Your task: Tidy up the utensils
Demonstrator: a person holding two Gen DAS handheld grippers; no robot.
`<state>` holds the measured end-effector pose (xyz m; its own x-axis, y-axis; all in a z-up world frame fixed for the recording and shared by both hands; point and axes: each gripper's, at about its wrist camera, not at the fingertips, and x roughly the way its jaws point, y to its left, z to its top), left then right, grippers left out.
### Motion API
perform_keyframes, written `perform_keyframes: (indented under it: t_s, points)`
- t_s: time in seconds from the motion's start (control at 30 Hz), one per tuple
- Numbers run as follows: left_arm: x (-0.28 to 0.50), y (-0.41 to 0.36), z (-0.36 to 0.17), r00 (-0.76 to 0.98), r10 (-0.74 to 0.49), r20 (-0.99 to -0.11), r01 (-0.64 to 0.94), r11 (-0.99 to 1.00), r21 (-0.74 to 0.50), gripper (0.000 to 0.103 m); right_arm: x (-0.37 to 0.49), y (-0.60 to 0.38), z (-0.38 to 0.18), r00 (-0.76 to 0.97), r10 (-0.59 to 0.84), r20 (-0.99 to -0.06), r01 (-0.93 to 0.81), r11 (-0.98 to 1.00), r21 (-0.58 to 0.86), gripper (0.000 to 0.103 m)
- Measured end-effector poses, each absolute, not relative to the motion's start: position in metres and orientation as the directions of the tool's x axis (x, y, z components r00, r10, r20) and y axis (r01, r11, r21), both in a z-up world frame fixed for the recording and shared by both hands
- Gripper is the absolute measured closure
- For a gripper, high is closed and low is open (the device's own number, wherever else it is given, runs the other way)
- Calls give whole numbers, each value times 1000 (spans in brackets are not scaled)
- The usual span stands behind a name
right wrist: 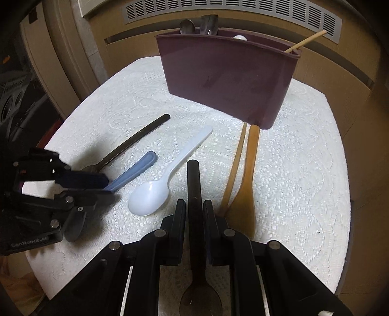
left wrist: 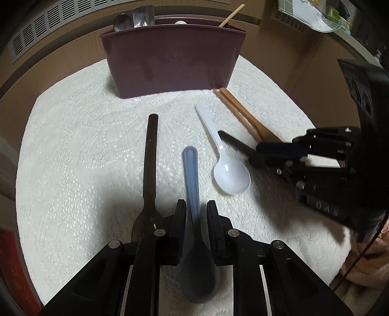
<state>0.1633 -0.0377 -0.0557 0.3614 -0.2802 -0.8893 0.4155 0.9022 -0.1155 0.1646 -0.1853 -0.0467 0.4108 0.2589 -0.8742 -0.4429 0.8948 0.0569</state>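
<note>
A maroon utensil holder stands at the back of a white cloth and holds metal spoons and a chopstick. My left gripper is shut on a blue spoon, handle pointing forward. My right gripper is shut on a black-handled spoon. On the cloth lie another black-handled spoon, a white plastic spoon, and a wooden spatula with a chopstick beside it.
The white patterned cloth covers a small table. A vented wall panel runs behind the holder. A pink fabric lies off the table's right edge.
</note>
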Motion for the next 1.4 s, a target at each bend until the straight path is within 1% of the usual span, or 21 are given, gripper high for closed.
perform_keyframes:
  t_s: [0.07, 0.3, 0.33, 0.43, 0.63, 0.73, 0.87, 1.4]
  points:
    - [175, -42, -59, 355, -273, -894, 415, 903, -111, 84, 162, -186, -47, 412, 265, -872, -444, 894, 62, 91]
    - [195, -60, -64, 358, -239, -903, 427, 902, -69, 86, 150, -203, -30, 465, 306, -831, -419, 903, 98, 91]
    - [193, -62, -63, 376, -228, -898, 426, 903, -51, 90, 148, -208, -26, 475, 318, -820, -411, 905, 113, 91]
    - [182, -58, -55, 423, -254, -870, 404, 912, -70, 90, 144, -219, -13, 508, 345, -789, -388, 910, 148, 91]
    - [148, -33, -16, 558, -315, -767, 337, 931, -138, 90, 133, -223, 3, 549, 362, -754, -373, 913, 166, 91]
    - [135, -28, 1, 596, -317, -737, 333, 934, -132, 90, 128, -221, 11, 559, 366, -744, -381, 910, 162, 92]
    - [123, -27, 15, 619, -319, -718, 346, 931, -115, 90, 120, -217, 21, 579, 368, -728, -394, 908, 146, 92]
    - [97, -21, 41, 672, -338, -659, 354, 928, -116, 91, 97, -209, 46, 633, 360, -685, -414, 906, 93, 95]
